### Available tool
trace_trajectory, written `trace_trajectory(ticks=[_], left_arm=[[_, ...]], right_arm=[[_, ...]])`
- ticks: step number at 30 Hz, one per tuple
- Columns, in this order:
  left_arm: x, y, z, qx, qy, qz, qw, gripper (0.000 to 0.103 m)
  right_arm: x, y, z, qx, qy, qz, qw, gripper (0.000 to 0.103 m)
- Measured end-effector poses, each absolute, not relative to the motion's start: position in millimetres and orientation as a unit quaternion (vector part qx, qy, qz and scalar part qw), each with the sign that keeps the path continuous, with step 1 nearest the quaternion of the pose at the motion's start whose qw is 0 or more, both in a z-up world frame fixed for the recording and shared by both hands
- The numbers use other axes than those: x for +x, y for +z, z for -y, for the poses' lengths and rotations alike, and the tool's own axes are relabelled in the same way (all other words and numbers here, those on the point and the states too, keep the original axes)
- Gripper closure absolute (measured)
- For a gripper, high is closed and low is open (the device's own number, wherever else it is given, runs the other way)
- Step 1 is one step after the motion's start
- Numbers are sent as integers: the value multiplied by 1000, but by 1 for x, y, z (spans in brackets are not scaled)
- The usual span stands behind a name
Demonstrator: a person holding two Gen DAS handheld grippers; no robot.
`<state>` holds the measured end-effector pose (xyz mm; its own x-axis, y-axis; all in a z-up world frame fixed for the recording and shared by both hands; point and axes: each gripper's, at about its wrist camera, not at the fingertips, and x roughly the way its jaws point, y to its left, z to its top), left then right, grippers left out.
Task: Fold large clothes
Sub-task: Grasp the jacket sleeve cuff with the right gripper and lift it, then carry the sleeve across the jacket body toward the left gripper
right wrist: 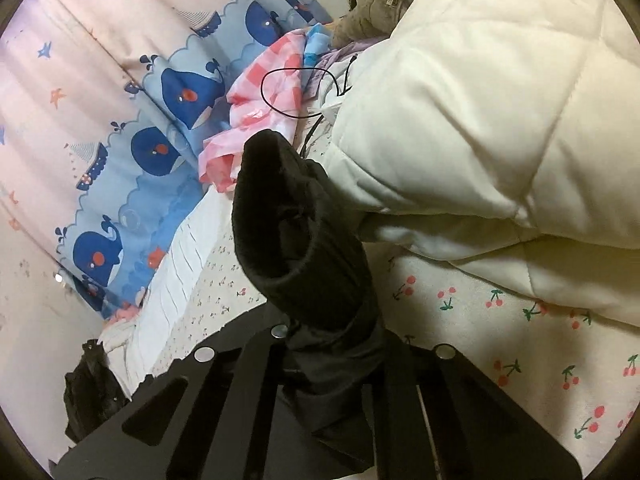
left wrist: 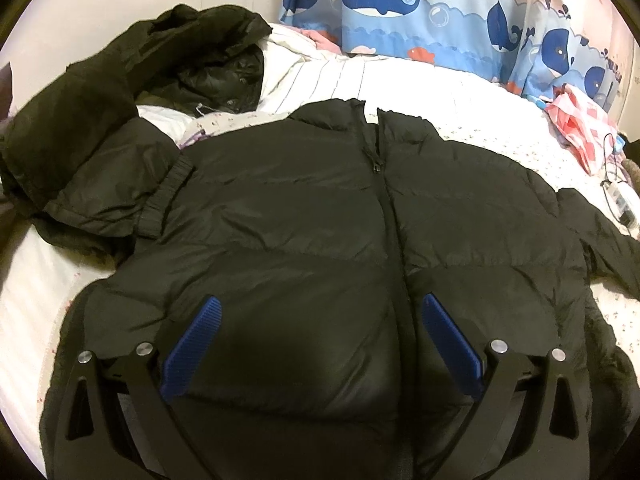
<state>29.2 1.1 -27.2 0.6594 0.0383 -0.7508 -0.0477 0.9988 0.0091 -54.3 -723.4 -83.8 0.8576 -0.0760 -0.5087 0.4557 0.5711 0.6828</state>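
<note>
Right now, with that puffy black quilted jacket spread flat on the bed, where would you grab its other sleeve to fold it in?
Grip the ribbed knit cuff of the puffy black quilted jacket, coming from the bed's outer edge. It is thinner and firmer than the padded panels and lies exposed. The left gripper hovers open; the right gripper is shut on the other sleeve's cuff.

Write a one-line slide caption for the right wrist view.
Right gripper shut on the black jacket's ribbed cuff, raised over the cherry-print sheet.
</note>
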Motion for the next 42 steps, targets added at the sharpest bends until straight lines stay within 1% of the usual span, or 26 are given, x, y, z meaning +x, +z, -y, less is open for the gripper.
trace_trajectory(ticks=[7,13,28,32,36,42], left_arm=[[27,-23,3,7,23,-404,914,7],[26,-21,2,5,20,-403,915,7],[16,-15,-5,-4,10,-403,915,7],[11,-9,-21,-12,18,-397,918,7],[4,-3,-53,-32,40,-392,919,7],[-7,5,-105,-66,76,-384,918,7]], right_arm=[[-30,-45,704,424,-121,-202,875,98],[-6,-10,665,414,-66,-189,888,98],[72,78,510,386,96,-181,899,98],[93,96,459,381,133,-184,896,98],[110,108,403,377,175,-189,890,98],[136,109,310,374,229,-210,874,98]])
